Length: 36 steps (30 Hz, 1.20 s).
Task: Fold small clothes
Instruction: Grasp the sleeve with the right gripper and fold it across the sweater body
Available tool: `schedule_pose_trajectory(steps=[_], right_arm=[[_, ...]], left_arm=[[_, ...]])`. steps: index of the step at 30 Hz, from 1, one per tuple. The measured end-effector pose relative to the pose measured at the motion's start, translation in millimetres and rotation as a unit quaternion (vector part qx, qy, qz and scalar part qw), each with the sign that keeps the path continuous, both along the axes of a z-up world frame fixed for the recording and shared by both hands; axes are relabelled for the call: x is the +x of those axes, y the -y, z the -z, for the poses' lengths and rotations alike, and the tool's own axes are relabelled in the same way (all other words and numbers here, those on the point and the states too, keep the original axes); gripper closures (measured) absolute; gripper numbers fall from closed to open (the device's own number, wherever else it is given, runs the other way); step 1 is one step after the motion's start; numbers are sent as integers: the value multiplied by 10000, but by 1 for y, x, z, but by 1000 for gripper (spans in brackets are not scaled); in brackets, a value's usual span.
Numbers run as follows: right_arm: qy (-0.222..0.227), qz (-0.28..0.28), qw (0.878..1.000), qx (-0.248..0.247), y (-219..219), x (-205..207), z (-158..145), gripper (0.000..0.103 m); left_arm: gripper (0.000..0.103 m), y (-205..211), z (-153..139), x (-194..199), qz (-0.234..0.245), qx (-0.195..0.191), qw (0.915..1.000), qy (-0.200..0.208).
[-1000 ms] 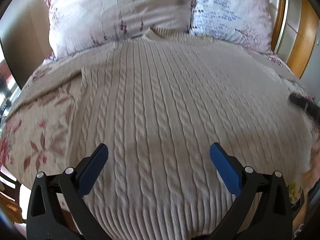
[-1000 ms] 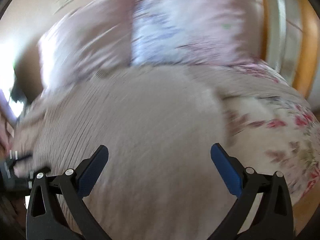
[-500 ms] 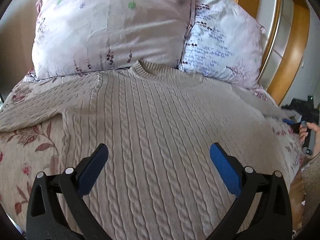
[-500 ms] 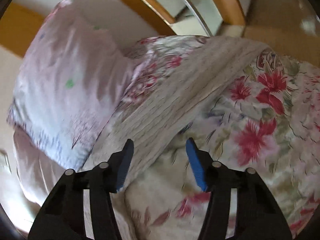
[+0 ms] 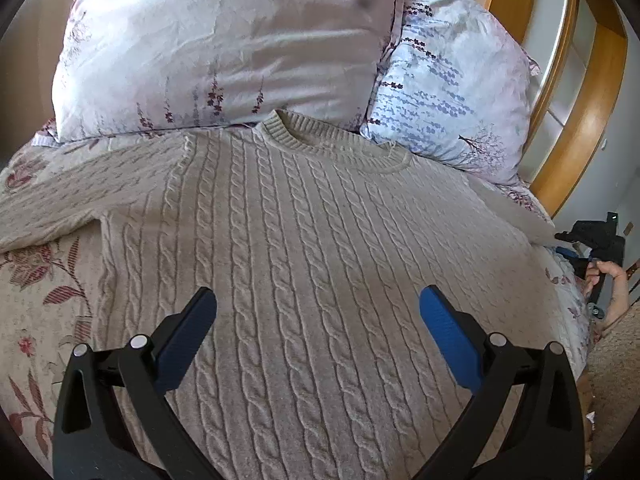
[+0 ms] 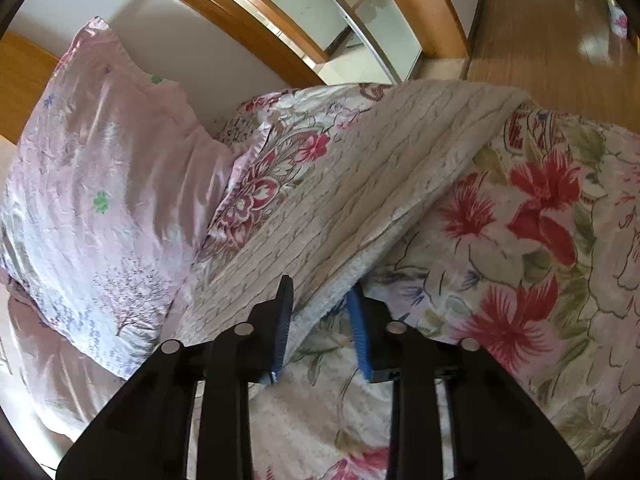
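While flat, sweater (image 5: 312, 240) lies lengthwise — collar (image 5: 332, 142) toward pillows (image 5: 224, 44).

Far side: closed off by two pillows, the pink pillow (image 5: 224, 48) and the blue-patterned pillow (image 5: 452, 92), both touching the collar of the sweater (image 5: 312, 240).
Right: a wooden headboard frame (image 5: 580, 128) is set near the bed edge.
Near and centre: open room is offered above the flat sweater.
Left: bare floral bedspread (image 5: 36, 292) is left unobstructed.
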State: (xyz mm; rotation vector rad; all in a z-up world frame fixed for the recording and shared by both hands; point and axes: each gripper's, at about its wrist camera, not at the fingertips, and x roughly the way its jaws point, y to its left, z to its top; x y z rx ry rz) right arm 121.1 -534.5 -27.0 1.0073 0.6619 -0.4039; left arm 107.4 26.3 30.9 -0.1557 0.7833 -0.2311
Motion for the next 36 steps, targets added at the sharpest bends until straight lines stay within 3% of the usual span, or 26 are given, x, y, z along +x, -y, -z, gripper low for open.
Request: schedule_pose_trajectory(steps=[3,9,15,20,23,26,29,30,32,33,34,36], right_arm=[[-98,-39,9996,-270,-1,6,-2,91],[-25,-237,9905,-1352,-23,12,-38,93],[529,-852,9684,-2283,-71,21,-92,93],[988,-1802,9443,-2572,-134,33,-116,93],[1059,-2558,9262,-2560,-187,43,-108,93],[706,-3396,9060,-2426,-241,60,-77,93],[244,-3829,8919,-2395,-274,69,-45,92],[142,-3880,8894,-2415,-279,70,-40,90],[38,-3966,8887,-2300,-282,64,-40,69],[95,-4014,8906,-2138,-279,59,-43,45],[211,-3975,8966,-1939,-273,51,-49,28],[520,-3815,9096,-1559,-251,30,-63,27]], left_arm=[[2,-3,2,2,23,-184,9998,-65],[2,-12,1,0,-146,-253,9996,21],[2,-17,0,0,-291,-190,9994,48],[2,-18,-10,-6,-416,-32,9986,321],[2,-17,-12,-5,-410,-51,9986,319],[2,-19,-11,-3,-377,-219,9989,195],[2,-22,-11,-2,-360,-339,9987,87],[2,-23,-11,-3,-369,-353,9986,95],[2,-27,-13,-6,-405,-349,9984,165],[2,-29,-14,-7,-417,-333,9984,199],[2,-30,-14,-8,-424,-329,9983,218],[2,-33,-14,-8,-434,-368,9981,237]])
